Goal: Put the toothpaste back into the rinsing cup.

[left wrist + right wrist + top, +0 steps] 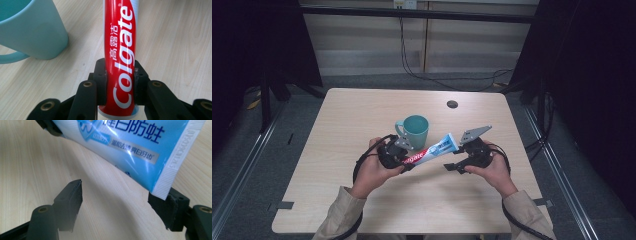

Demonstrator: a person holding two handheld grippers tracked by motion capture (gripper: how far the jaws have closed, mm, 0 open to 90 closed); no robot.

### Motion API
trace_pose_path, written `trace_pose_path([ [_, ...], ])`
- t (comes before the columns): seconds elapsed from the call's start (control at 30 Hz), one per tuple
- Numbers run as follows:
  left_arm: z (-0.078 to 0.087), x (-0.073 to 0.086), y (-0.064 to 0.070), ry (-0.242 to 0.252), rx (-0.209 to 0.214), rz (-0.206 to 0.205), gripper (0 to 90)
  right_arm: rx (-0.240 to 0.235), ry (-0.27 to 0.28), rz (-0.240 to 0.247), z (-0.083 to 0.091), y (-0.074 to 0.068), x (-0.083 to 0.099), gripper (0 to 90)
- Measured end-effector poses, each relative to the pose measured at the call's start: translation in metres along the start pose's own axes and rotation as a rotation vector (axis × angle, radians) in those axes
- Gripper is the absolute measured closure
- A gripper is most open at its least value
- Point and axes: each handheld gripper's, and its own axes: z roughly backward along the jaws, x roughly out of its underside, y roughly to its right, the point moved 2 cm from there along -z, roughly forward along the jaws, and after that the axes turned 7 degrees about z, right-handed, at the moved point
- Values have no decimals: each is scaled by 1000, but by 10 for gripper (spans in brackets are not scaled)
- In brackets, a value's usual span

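Observation:
A red, white and blue Colgate toothpaste tube [430,151] is held above the table, slanting up to the right. My left gripper [398,159] is shut on the tube's red end [120,72], both jaws pressed on its sides. My right gripper [456,162] is open just below the tube's crimped blue tail [140,157]; the tail's corner rests against the right-hand jaw, the other jaw stands apart. A teal mug [414,131] stands upright behind the tube, and its side and handle [32,32] sit close at the upper left in the left gripper view.
The light wooden table [362,110] has a small dark round hole [452,104] at its back right. Cables trail from both grippers off the front edge. Dark frame posts and a cable stand beyond the table's far edge.

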Motion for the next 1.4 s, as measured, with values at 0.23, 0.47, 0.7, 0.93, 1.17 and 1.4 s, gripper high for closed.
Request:
trace_pose_path([
  [0.23,-4,-2,2,7,7,-1,717,-14,40,-55,0,2,0,299],
  [0.47,-3,-4,3,19,7,-3,717,-24,68,-87,4,3,-2,367],
  [0.7,0,-5,2,22,-5,-4,717,-17,41,-95,3,5,5,381],
  [0.93,-3,-5,4,41,-3,6,716,-32,45,-79,-2,2,2,392],
  [1.17,-6,-4,4,67,15,33,715,-27,86,-100,0,3,-3,398],
  [1.4,-11,-7,7,57,4,47,713,-30,130,-147,1,5,-6,396],
])
